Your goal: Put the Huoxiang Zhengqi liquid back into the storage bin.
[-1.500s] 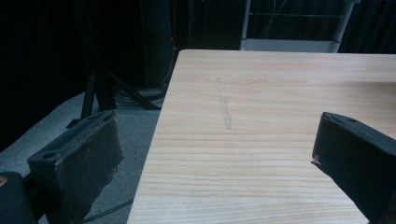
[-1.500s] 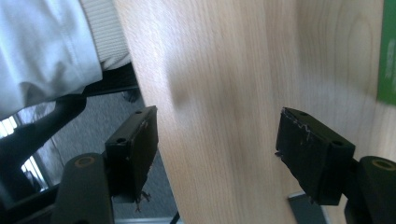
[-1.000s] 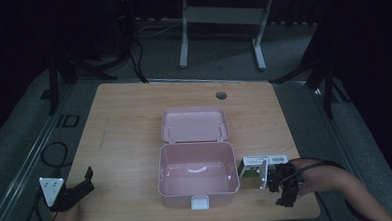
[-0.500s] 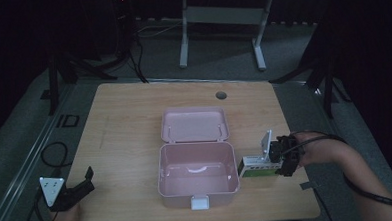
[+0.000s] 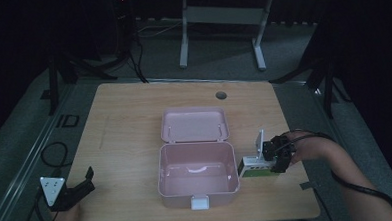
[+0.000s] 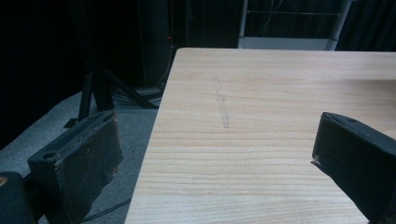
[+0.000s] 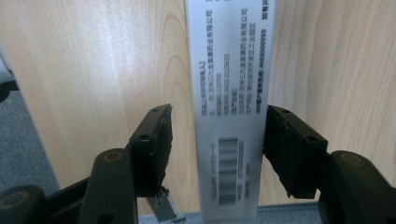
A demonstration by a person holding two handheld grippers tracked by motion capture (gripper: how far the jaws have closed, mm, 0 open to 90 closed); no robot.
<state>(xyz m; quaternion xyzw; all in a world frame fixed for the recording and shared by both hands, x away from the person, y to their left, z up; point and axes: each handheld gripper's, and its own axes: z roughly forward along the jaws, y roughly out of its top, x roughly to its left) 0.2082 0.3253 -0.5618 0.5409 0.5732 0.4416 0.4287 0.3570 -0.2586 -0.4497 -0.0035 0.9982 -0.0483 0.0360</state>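
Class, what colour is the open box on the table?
Pale pink box on the wooden table; clearest in the high view.

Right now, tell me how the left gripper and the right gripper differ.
The left gripper sits at the table's near left corner; the right gripper is at the right, beside the open pink box. The left one's fingers bracket only bare table; the right one's fingers straddle a small printed carton, a gap showing at one side. Both are hand-held and black.

Dim room: wooden table (image 5: pixel 134 113) on grey carpet (image 5: pixel 25 148), metal frame (image 5: pixel 220 14) behind.
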